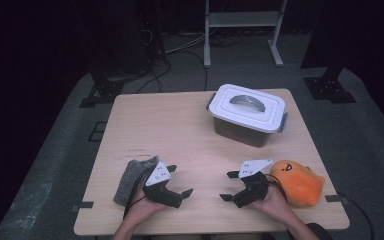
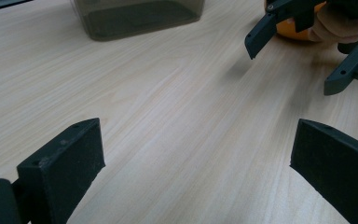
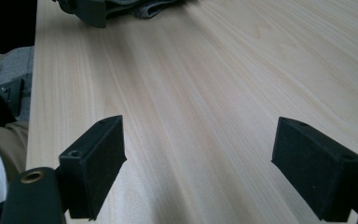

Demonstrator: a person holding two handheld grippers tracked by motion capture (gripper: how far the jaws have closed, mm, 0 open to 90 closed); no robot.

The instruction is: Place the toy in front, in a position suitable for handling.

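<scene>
Soft toy: the orange soft toy [image 1: 299, 181] lies on the near right corner of the table [image 1: 180, 130], just beside my right hand [image 1: 275, 204] and seemingly touching it. I judge it light, squashy and not fragile.
Where I would grip the toy: across the plump middle of its body, so the pads sink in and it cannot roll away. Its face details are too small for me to read.
Cloth: the grey cloth [image 1: 130, 179] lies at the near left, partly under my left gripper [image 1: 179, 181]. I expect it to be limp and light. Pinching a raised fold or an edge should work better than pressing down flat.
Right gripper: my right gripper [image 1: 229, 185] rests low over bare wood, jaws spread wide, nothing between them. Its own view shows only table grain ahead of the pads [image 3: 98, 163].
Left gripper: its jaws are also spread wide and hold nothing. In its own view the pads [image 2: 70, 163] frame bare table, with the right gripper farther off.
Box: a box [image 1: 247, 114] with a white lid [image 1: 250, 105] and a grey handle [image 1: 246, 101] stands at the far right of the table, well apart from both grippers. The lid is on, with clips at the sides. I judge it stiff and smooth, so best taken by the handle or a clip.
Risk: the toy may squash and slip if I pinch only a thin edge.
</scene>
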